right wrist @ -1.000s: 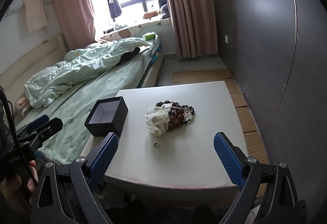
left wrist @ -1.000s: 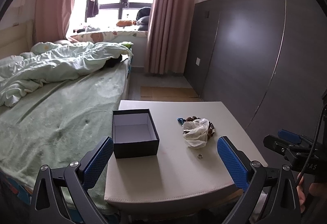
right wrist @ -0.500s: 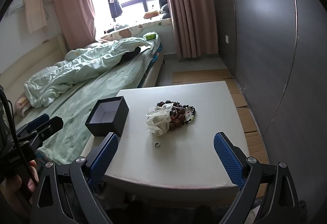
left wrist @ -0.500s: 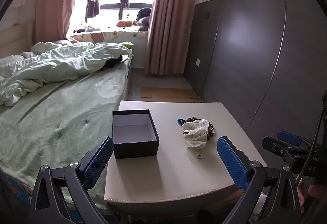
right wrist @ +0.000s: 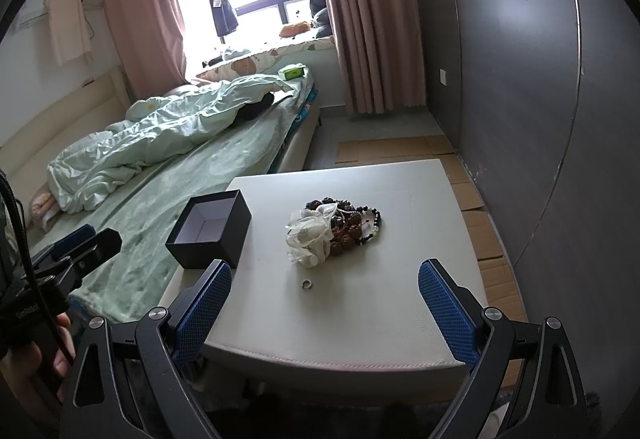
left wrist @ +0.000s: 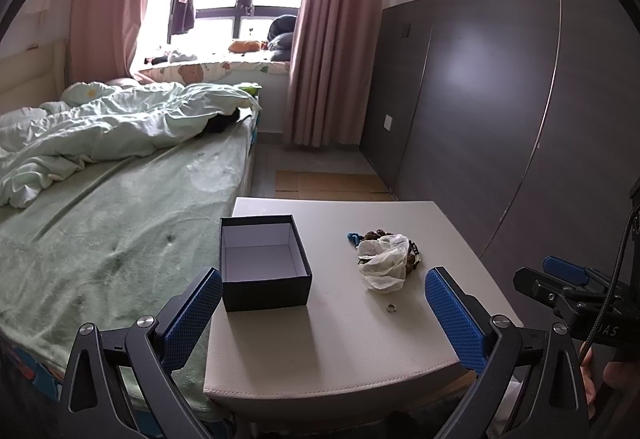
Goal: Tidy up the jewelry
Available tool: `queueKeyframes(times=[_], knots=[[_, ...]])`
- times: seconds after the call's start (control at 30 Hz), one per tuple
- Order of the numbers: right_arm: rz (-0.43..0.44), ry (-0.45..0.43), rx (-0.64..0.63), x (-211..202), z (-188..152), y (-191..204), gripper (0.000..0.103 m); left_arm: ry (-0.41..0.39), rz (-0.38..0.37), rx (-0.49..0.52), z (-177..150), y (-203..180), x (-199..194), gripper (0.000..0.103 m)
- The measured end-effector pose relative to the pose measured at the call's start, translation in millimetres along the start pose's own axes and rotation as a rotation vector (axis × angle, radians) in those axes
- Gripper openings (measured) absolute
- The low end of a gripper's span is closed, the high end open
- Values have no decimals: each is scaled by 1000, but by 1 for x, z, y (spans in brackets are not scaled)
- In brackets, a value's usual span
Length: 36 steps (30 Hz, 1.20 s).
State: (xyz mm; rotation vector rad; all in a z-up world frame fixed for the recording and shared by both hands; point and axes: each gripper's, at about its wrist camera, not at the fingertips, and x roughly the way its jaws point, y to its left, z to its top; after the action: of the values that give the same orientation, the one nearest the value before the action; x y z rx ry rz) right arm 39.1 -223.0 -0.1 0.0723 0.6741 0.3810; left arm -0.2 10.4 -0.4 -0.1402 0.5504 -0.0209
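A bedroom: a bed with a green sheet and rumpled quilt runs toward a bright window with pink curtains, a dark wardrobe wall stands opposite, and a pale square table point(left wrist: 320, 359) sits at the bed's foot.

From the left wrist camera, the left gripper point(left wrist: 324, 303) hangs off the near edge of the table with its blue fingers wide apart and nothing between them. The open dark box point(left wrist: 264, 263) stands near the table's bed-side edge, empty and showing its white lining. Away from the box, toward the wardrobe, lies a crumpled white bag point(left wrist: 382, 265) with beaded bracelets point(left wrist: 374, 235) heaped behind and beside it. A small ring point(left wrist: 390, 307) lies alone, nearer the camera than the bag and apart from it. The right gripper point(left wrist: 560, 281) shows at the frame's edge, off the table.

From the right wrist camera, the right gripper point(right wrist: 325, 303) also has its fingers spread and empty, short of the table point(right wrist: 400, 319). The ring point(right wrist: 307, 283) lies almost straight ahead between the fingers, just in front of the bag point(right wrist: 308, 239); the bracelets point(right wrist: 352, 221) lie beyond, the box point(right wrist: 210, 233) off to the bed side. The right hand looks better lined up for the ring; the left is nearer the box.
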Motion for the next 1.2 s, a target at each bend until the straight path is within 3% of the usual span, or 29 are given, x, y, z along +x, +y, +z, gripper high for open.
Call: queueKeyframes(times=[0.43,0.73,0.97,1.03,1.2], knots=[[8,-8,41,5,7,-8,95,6,-22,-15,11,-4,11,101],[27,1,168,16,16,-37,95,50,-68,-49,16,-7,35,101],[35,25,337,29,19,-71,94,78,-93,-41,20,-17,55,95],[63,35,391,35,19,-81,90,91,-106,-47,22,-19,61,89],[81,69,431,52,20,-87,83,127,-140,-55,25,-29,84,84]])
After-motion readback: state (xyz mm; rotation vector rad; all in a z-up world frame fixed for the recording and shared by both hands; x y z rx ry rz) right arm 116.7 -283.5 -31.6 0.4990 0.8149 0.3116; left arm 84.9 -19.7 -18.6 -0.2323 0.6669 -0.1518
